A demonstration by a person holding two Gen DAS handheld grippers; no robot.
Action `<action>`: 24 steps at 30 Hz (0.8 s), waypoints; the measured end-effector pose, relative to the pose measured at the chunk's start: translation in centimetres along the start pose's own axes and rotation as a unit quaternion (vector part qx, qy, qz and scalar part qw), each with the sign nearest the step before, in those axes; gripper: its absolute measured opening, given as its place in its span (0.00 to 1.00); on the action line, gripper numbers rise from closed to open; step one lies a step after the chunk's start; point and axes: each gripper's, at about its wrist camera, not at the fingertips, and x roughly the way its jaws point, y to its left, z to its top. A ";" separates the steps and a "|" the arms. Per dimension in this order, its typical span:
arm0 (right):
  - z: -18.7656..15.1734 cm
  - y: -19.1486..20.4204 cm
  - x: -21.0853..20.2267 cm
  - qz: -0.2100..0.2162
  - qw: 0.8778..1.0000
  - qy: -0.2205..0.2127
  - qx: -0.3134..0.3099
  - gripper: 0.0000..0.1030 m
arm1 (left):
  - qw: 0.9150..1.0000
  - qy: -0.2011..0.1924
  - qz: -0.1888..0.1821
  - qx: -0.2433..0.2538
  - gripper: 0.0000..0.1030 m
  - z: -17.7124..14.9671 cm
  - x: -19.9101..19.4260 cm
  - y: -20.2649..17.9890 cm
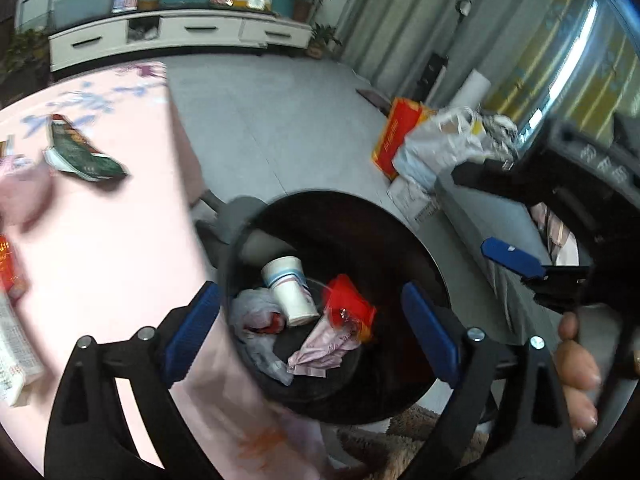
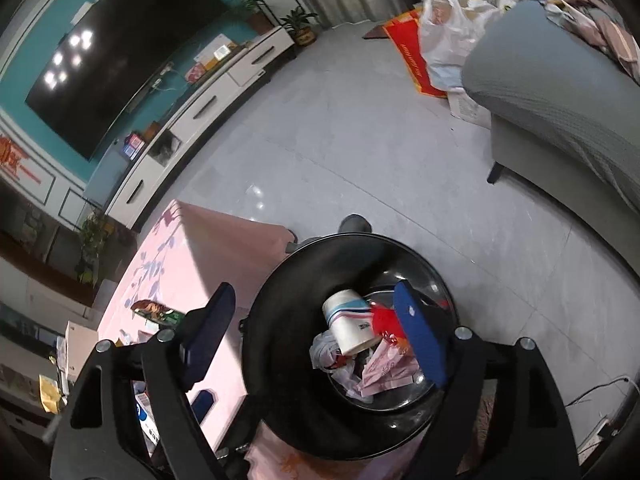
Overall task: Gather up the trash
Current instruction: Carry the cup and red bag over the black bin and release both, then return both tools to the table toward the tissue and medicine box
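Both grippers, left point(image 1: 312, 328) and right point(image 2: 316, 336), fingers apart, empty, over black bin point(image 2: 280, 292) holding paper cup point(image 2: 350, 330), red wrapper point(image 1: 348, 304).

Far across my pale grey tiled floor point(image 2: 340, 152), a dark television point(image 2: 116, 60) hangs on a teal wall point(image 2: 16, 92) above a long white cabinet point(image 1: 176, 36), with potted plants point(image 2: 298, 24) at its right end. A grey sofa point(image 2: 560, 96) stands to my right, grey curtains point(image 1: 384, 28) beyond it. Near me, on my left, lies a pink flowered tablecloth point(image 1: 112, 220).
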 end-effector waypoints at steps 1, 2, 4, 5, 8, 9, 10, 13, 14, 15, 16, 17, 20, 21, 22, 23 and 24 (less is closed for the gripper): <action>-0.1 0.5 0.0 0.000 1.000 -0.001 -0.006 0.78 | 1.000 -0.010 0.004 -0.006 0.91 0.0 -1.2 0.6; -0.2 0.8 0.0 0.000 1.000 -0.002 -0.010 0.78 | 1.000 -0.019 0.006 -0.011 0.93 0.0 -2.1 1.1; -0.6 1.7 -0.6 0.001 1.000 -0.011 -0.023 0.78 | 0.998 -0.051 0.015 -0.028 0.95 -0.5 -5.3 3.3; -0.8 2.2 -0.8 0.002 0.999 -0.017 -0.029 0.79 | 0.997 -0.062 0.021 -0.036 0.96 -0.7 -6.3 4.0; -2.1 4.3 -1.8 -0.001 0.997 -0.043 -0.060 0.83 | 0.992 -0.098 0.050 -0.068 0.97 -1.8 -10.1 7.1; -2.6 5.4 -2.2 0.001 0.996 -0.051 -0.078 0.83 | 0.988 -0.111 0.065 -0.084 0.97 -2.3 -11.4 8.4; -3.0 6.3 -2.3 0.006 0.994 -0.056 -0.093 0.83 | 0.986 -0.117 0.074 -0.094 0.97 -2.5 -12.3 9.4; -4.9 9.0 -3.0 0.023 0.988 -0.073 -0.136 0.88 | 0.977 -0.140 0.107 -0.124 0.97 -3.5 -15.2 12.3; -5.6 9.7 -3.2 0.025 0.985 -0.082 -0.150 0.92 | 0.973 -0.147 0.118 -0.132 0.97 -3.6 -16.0 13.1; -6.7 10.6 -3.6 0.032 0.980 -0.095 -0.171 0.93 | 0.969 -0.155 0.130 -0.140 0.97 -3.9 -17.0 14.0; -7.5 11.4 -3.7 0.039 0.977 -0.099 -0.185 0.93 | 0.963 -0.165 0.147 -0.151 0.97 -4.3 -18.0 15.0; -8.6 12.3 -3.8 0.047 0.973 -0.099 -0.202 0.93 | 0.957 -0.174 0.167 -0.164 0.97 -4.8 -19.2 16.3; -10.2 14.1 -3.9 0.052 0.966 -0.104 -0.229 0.93 | 0.950 -0.178 0.174 -0.188 0.97 -5.5 -20.9 18.2; -10.9 14.9 -3.9 0.055 0.962 -0.106 -0.244 0.93 | 0.949 -0.178 0.171 -0.196 0.97 -5.8 -21.5 19.1; -11.6 15.6 -3.9 0.058 0.958 -0.106 -0.259 0.93 | 0.946 -0.178 0.174 -0.207 0.97 -6.1 -21.9 19.8; -12.3 16.3 -3.9 0.062 0.954 -0.105 -0.272 0.93 | 0.942 -0.179 0.184 -0.216 0.96 -6.4 -22.2 20.4; -12.9 16.9 -3.8 0.066 0.952 -0.105 -0.281 0.93 | 0.938 -0.179 0.197 -0.222 0.96 -6.6 -22.5 20.9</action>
